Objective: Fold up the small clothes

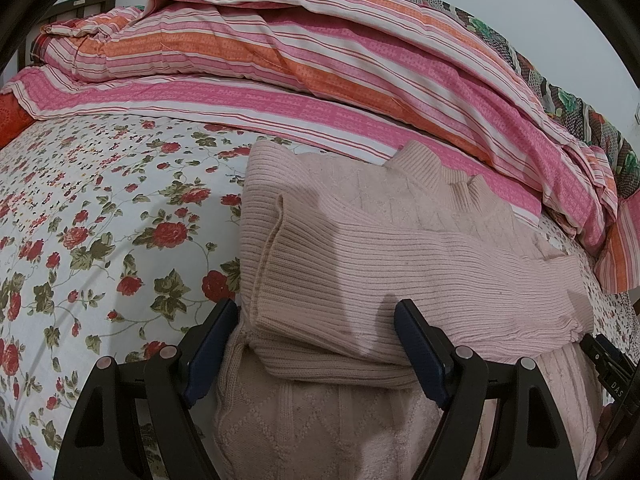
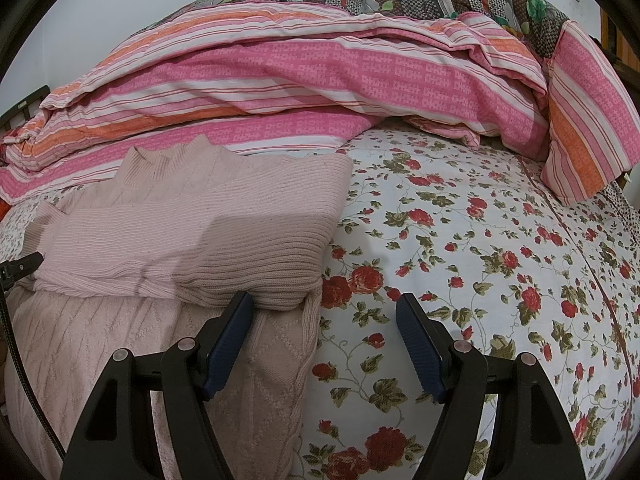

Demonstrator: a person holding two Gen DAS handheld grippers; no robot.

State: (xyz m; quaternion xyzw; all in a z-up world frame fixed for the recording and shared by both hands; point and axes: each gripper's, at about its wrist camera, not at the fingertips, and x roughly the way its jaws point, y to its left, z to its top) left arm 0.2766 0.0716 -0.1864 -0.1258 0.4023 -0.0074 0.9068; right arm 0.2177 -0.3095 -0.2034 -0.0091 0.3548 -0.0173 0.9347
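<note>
The sweater (image 1: 400,264) lies on the bed sheet (image 1: 100,240), toward the far edge, where its collar just reaches the striped quilt (image 1: 320,60) heaped along that side. Both sleeves are already laid across the chest in one ribbed band, and the hem half runs back toward me, still flat. I judge that is why I hold my two tools where they are: one at each side edge of the body, just below the sleeve band, ready to lift the lower half up over it.

My left gripper (image 1: 316,354) has its jaws spread wide, straddling the left end of the sleeve band and the side seam beneath; the pads (image 1: 212,352) sit beside the knit but pinch nothing. My right gripper (image 2: 326,344) is likewise spread, its inner pad against the right end of the band, its outer pad over bare sheet, so the sweater's right edge falls between them.

Both point down at a slant, which suits sliding one jaw under the edge.

The knit looks thick and soft; it may sag if gripped only at the seams.
</note>
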